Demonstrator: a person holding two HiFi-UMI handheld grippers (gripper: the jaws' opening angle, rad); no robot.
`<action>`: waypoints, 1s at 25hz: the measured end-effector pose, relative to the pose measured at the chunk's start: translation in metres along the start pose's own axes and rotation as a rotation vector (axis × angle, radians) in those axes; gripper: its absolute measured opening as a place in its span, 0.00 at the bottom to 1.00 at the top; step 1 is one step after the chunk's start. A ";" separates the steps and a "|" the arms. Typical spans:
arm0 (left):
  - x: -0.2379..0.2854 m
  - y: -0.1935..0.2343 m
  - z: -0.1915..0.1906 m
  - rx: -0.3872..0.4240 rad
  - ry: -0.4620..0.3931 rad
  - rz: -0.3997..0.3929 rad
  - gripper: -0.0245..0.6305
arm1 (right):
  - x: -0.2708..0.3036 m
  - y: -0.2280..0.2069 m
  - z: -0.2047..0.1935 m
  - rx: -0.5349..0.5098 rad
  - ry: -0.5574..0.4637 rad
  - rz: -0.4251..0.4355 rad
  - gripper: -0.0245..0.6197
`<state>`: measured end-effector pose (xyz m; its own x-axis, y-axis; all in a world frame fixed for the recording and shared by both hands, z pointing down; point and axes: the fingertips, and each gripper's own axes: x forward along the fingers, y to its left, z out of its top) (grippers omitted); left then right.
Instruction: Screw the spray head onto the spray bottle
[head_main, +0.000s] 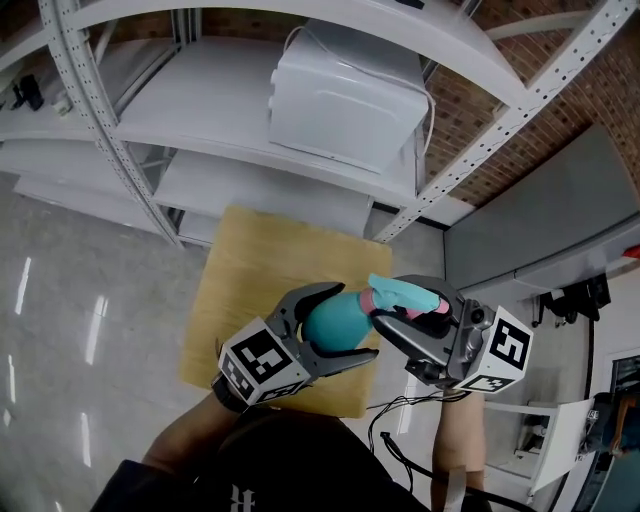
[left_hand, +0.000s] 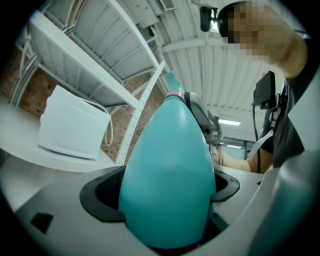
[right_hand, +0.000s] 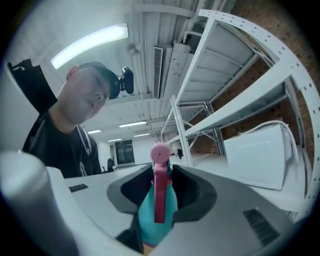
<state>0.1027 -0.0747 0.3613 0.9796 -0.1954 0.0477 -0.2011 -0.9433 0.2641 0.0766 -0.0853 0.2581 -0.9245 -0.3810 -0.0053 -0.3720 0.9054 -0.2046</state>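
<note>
The teal spray bottle (head_main: 333, 322) is held level above the table, with my left gripper (head_main: 357, 320) shut around its wide body. In the left gripper view the bottle (left_hand: 167, 175) fills the space between the pads, its neck pointing away. The teal spray head (head_main: 403, 297) with its pink trigger sits at the bottle's neck, joined by a pink collar (head_main: 371, 300). My right gripper (head_main: 400, 308) is shut on the spray head. The right gripper view shows the spray head (right_hand: 150, 210) and pink trigger (right_hand: 160, 190) pinched between both pads.
A small wooden table (head_main: 250, 290) lies below the grippers. White metal shelving (head_main: 200, 100) stands behind it, with a white box (head_main: 345, 100) on a shelf. Cables (head_main: 400, 425) trail on the floor at the right, beside a grey partition (head_main: 550, 220).
</note>
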 end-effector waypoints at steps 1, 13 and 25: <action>-0.002 0.008 -0.001 0.045 0.017 0.054 0.74 | 0.002 -0.002 -0.002 -0.004 0.027 -0.022 0.24; -0.027 0.063 -0.008 0.361 0.113 0.508 0.74 | 0.017 -0.024 -0.022 0.157 0.221 -0.225 0.23; -0.014 0.055 -0.007 -0.019 0.008 0.315 0.74 | 0.010 -0.030 -0.005 0.119 -0.017 -0.284 0.24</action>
<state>0.0777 -0.1217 0.3816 0.8691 -0.4751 0.1372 -0.4945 -0.8316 0.2529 0.0782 -0.1147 0.2691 -0.7833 -0.6194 0.0523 -0.6018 0.7345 -0.3135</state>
